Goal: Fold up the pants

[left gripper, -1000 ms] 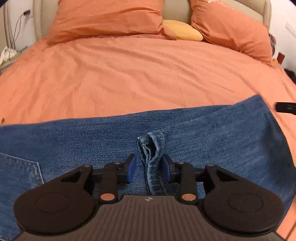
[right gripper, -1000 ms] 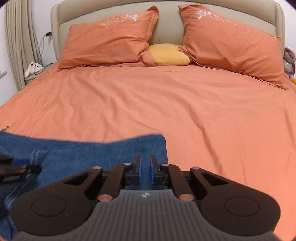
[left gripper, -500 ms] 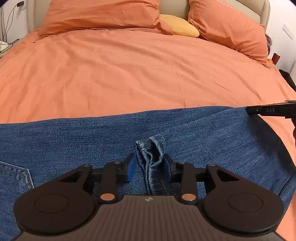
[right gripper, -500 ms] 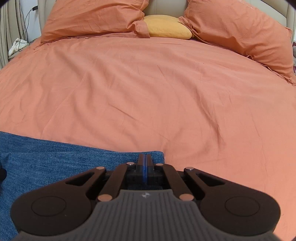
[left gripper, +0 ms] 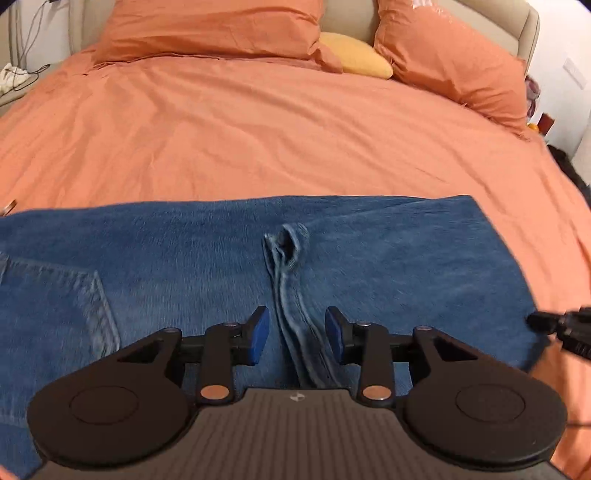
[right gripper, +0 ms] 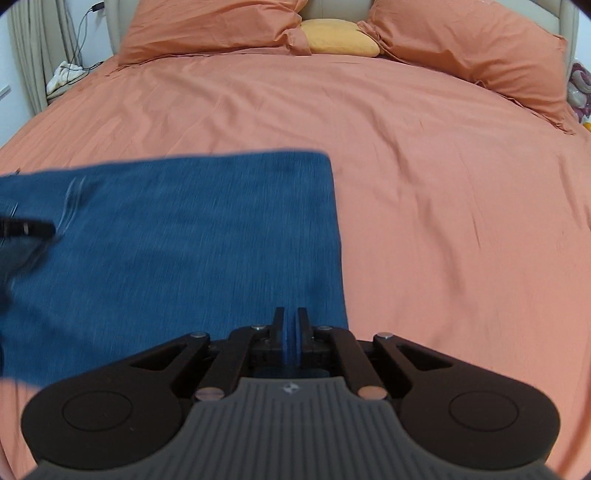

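**Gripping the hem on the right, left jaws off the seam**

Left gripper [left gripper: 297,339]: fingers spread wide, straddling the bunched seam ridge [left gripper: 288,258] without touching it. Right gripper [right gripper: 291,332]: pads pinched nearly together, denim between them at the right edge. Jeans [left gripper: 184,266] lie flat across the near part of the orange bed cover [left gripper: 277,129], back pocket [left gripper: 66,306] on the left. Pillows [right gripper: 214,26] are at the headboard.
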Demonstrator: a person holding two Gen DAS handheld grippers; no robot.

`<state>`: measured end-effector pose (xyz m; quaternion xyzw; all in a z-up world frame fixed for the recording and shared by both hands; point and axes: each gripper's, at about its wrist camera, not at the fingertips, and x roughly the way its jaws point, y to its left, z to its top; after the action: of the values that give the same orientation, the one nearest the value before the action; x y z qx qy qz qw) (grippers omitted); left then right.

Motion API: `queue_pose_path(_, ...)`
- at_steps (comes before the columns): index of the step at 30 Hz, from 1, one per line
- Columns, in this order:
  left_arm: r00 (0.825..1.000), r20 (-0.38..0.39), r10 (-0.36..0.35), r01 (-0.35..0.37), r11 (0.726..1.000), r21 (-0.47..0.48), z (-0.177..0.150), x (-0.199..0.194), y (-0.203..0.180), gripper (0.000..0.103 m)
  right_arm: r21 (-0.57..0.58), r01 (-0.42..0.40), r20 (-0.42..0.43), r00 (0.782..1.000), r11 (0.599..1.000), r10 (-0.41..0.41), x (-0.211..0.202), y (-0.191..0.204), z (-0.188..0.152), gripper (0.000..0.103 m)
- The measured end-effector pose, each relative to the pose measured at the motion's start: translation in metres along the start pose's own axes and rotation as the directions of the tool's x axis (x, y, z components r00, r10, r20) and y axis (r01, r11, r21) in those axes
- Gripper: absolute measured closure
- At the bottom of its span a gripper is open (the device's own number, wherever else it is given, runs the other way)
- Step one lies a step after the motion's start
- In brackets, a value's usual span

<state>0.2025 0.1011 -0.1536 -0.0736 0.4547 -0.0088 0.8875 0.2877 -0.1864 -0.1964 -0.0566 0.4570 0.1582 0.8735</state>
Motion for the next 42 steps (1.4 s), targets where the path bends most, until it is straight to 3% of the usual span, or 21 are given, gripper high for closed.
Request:
queue_pose_path(6, 1.000, -0.029, -0.001, 0.002, 1.000, 0.016, -0.021, -0.019, -0.013, 0.061, -0.014, 0.021, 0.064, 0.998, 1.000, -0.021, -0.013, 0.007, -0.041, 0.103)
queue_pose_path(14, 0.993, -0.111, 0.039, -0.037, 0.999, 0.017, -0.031, 0.011, -0.013, 0.055, 0.068, -0.012, 0.073, 0.997, 0.998, 0.007, 0.001, -0.003, -0.057, 0.103)
queue_pose_path(20, 0.996, -0.057, 0.069, -0.066, 0.997, 0.051, -0.029, -0.012, -0.018, 0.055, 0.055, -0.015, 0.126, 0.992, 0.998, 0.008, -0.014, 0.001, -0.063, 0.099)
queue_pose_path(24, 0.997, 0.018, 0.073, -0.073, 0.997, -0.002, -0.016, -0.057, 0.012, 0.054, -0.057, -0.054, 0.180, 0.982, 0.997, 0.063, -0.038, 0.016, -0.061, 0.092)
queue_pose_path(27, 0.997, 0.026, 0.079, -0.076, 0.994, -0.081, -0.005, -0.086, 0.047, 0.053, -0.142, -0.088, 0.183, 0.977, 0.986, 0.114, -0.048, 0.037, -0.049, 0.087)
queue_pose_path(30, 0.993, 0.050, 0.104, -0.095, 0.983, -0.158, 0.004, -0.111, 0.087, 0.045, -0.234, -0.128, 0.180, 0.968, 0.964, 0.172, -0.053, 0.061, -0.028, 0.081)
queue_pose_path(33, 0.985, 0.068, 0.158, -0.137, 0.960, -0.244, 0.003, -0.130, 0.130, 0.039, -0.331, -0.163, 0.171, 0.958, 0.929, 0.229, -0.054, 0.090, -0.006, 0.071)
queue_pose_path(37, 0.963, 0.070, 0.261, -0.219, 0.906, -0.362, -0.010, -0.142, 0.179, 0.035, -0.417, -0.231, 0.115, 0.946, 0.879, 0.303, -0.043, 0.124, 0.022, 0.070)
queue_pose_path(42, 0.949, 0.074, 0.306, -0.204, 0.777, -0.596, -0.051, -0.142, 0.244, 0.033, -0.521, -0.261, 0.023, 0.947, 0.813, 0.319, -0.018, 0.164, 0.049, 0.069)
